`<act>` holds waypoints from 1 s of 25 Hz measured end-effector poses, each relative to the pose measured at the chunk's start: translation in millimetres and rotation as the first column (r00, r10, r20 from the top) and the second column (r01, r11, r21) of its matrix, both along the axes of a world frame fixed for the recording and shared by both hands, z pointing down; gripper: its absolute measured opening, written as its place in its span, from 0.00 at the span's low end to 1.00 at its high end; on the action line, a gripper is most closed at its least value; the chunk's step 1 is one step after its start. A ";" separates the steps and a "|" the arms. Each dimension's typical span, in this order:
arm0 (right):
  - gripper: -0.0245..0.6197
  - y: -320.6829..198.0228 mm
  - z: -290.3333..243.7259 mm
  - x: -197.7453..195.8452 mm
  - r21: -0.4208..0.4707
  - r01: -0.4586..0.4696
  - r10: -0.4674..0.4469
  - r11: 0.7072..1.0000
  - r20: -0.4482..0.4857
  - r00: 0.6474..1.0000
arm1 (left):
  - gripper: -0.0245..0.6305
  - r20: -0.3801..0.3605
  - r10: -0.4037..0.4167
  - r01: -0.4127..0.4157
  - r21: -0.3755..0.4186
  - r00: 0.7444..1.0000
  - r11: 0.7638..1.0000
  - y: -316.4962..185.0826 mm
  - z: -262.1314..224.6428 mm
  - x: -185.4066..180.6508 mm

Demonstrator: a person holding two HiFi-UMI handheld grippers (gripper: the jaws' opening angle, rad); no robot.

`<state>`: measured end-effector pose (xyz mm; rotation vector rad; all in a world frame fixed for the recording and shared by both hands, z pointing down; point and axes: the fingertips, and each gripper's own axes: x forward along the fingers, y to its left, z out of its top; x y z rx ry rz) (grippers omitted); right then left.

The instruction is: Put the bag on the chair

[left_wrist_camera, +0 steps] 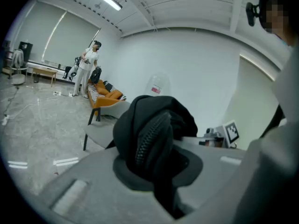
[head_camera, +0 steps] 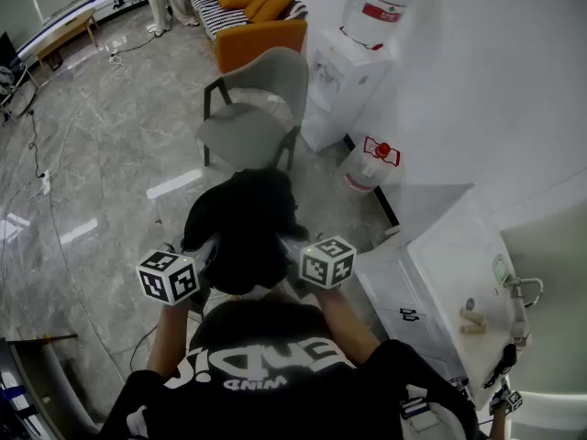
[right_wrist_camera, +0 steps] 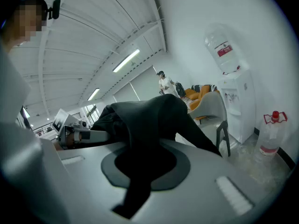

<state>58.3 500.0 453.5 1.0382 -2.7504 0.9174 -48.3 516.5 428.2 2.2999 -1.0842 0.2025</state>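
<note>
The grey marble floor (head_camera: 92,163) runs from the person's feet to the chair (head_camera: 246,128), a pale shell seat on dark legs. It stands just beside the water dispenser (head_camera: 344,81), with its back toward the orange sofa (head_camera: 252,26). Its seat is turned toward the person and looks bare, so it is ready to receive the load. The black bag (head_camera: 246,232) is not there yet: it hangs in the air in front of the person's chest, short of the chair and above the floor, carried between both tools. It is soft and slumps into a rounded heap, which is probably why it is taken from two sides and not one. A grip on each side keeps it from swinging or sagging to the floor on the way over. The left gripper (left_wrist_camera: 163,181) has its jaws pressed nearly together on a bunched fold of the fabric, with the zip (left_wrist_camera: 152,139) rising just above the pinch. The right gripper (right_wrist_camera: 140,181) has its jaws likewise squeezed tight on a dark flap of the same bag, which drapes down between them. Both pinches sit low on the cloth, so most of the bulk piles above and between the tools. As I judge it, the carry is in hand and the setting-down remains.
</note>
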 end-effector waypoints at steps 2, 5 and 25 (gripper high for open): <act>0.08 3.5 0.4 -1.4 -0.005 -0.001 0.001 1.000 -0.002 1.000 | 0.09 -0.001 -0.001 0.001 -0.005 1.000 1.000 3.5 0.3 -1.2; 0.08 6.6 -0.1 -5.8 -0.009 -0.001 0.001 1.000 -0.001 1.000 | 0.09 -0.001 -0.003 0.003 -0.009 1.000 1.000 6.4 -0.4 -5.6; 0.08 -1.7 26.7 -41.0 -0.058 -0.041 0.042 0.998 0.029 0.999 | 0.09 0.015 0.025 -0.025 -0.028 1.000 0.999 -5.7 23.9 -41.4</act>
